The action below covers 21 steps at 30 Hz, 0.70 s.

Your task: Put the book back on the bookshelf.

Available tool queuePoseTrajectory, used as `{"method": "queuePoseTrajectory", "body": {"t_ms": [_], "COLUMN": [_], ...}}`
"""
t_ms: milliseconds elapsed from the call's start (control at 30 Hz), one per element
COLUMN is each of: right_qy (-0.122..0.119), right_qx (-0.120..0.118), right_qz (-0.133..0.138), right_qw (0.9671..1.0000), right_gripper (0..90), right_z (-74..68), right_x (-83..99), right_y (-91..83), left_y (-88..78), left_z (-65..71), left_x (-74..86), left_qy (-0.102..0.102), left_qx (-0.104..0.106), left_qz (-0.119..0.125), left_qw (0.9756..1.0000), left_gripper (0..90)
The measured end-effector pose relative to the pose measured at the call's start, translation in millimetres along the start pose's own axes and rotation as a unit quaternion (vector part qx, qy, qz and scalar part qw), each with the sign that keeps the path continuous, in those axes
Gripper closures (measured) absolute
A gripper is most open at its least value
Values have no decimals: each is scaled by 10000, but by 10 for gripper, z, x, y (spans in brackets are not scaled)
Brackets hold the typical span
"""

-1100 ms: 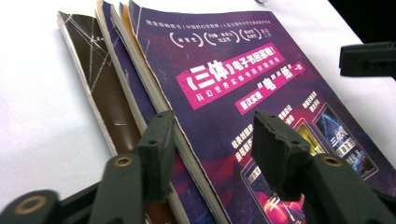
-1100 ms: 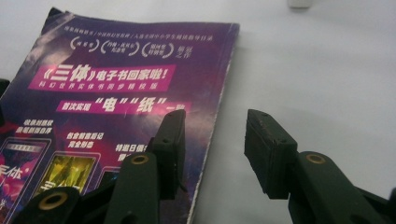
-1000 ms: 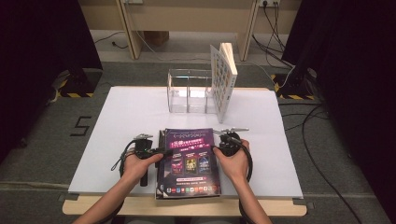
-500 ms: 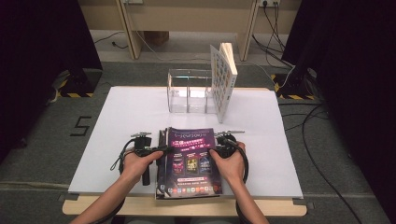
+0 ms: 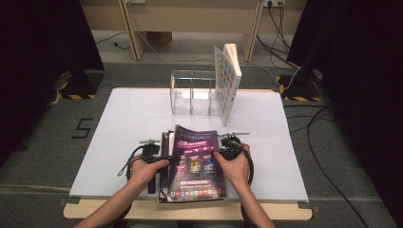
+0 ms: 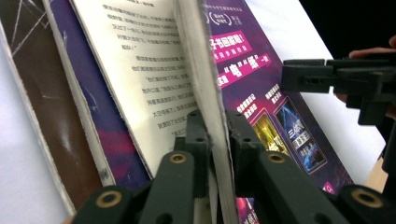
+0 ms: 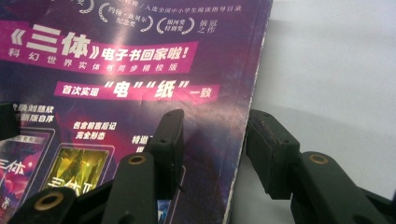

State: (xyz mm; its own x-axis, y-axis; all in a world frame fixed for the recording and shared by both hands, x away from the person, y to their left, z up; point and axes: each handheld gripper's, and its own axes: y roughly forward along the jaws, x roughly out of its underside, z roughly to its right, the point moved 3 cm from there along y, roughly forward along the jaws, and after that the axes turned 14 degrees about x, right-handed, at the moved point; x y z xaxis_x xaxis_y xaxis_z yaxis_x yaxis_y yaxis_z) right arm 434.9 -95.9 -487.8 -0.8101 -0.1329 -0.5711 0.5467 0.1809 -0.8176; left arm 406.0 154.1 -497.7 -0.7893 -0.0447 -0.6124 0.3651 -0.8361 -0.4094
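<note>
A purple magazine (image 5: 195,161) lies on a stack at the front of the white table (image 5: 133,118). My left gripper (image 5: 160,158) is at its left edge; its jaws have just been closing. In the left gripper view they (image 6: 215,126) are shut on the lifted cover and a thin sheaf of pages (image 6: 201,70), with a printed inner page showing beneath. My right gripper (image 5: 224,148) is at the magazine's right edge. In the right gripper view it (image 7: 212,128) stands open, one jaw over the purple cover (image 7: 116,56), the other over bare table.
A clear acrylic rack (image 5: 192,92) stands at the back middle of the table, with a white patterned book (image 5: 225,80) upright at its right end. A dark-covered book (image 6: 32,93) lies under the magazine. The table's wooden front edge (image 5: 190,209) runs just behind my hands.
My left gripper has edged right onto the magazine's left edge and its jaws have closed on the cover and pages, which are now raised. The right gripper has kept still.
</note>
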Motion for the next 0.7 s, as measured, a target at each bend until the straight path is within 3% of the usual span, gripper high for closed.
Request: {"method": "queuePoseTrajectory", "body": {"t_ms": [100, 267, 567, 700], "right_qy": [16, 82, 192, 322], "right_qx": [17, -99, -166, -257], "right_qz": [-12, -120, -243, -302], "right_qw": [10000, 9998, 9994, 9987], "right_gripper": [557, 530, 485, 472], "right_z": [34, 107, 192, 237], "right_x": [-52, -149, -363, -432], "right_y": [35, 107, 261, 326], "left_y": [40, 84, 143, 177], "left_z": [-5, -32, -33, -30], "left_x": [-14, -45, -105, -138], "left_qy": [-1, -197, -138, 54], "left_qx": [-18, 24, -49, -135], "left_qz": [61, 73, -4, -94], "left_qw": [10000, 9998, 9999, 9999], "left_gripper": [835, 838, 837, 824]}}
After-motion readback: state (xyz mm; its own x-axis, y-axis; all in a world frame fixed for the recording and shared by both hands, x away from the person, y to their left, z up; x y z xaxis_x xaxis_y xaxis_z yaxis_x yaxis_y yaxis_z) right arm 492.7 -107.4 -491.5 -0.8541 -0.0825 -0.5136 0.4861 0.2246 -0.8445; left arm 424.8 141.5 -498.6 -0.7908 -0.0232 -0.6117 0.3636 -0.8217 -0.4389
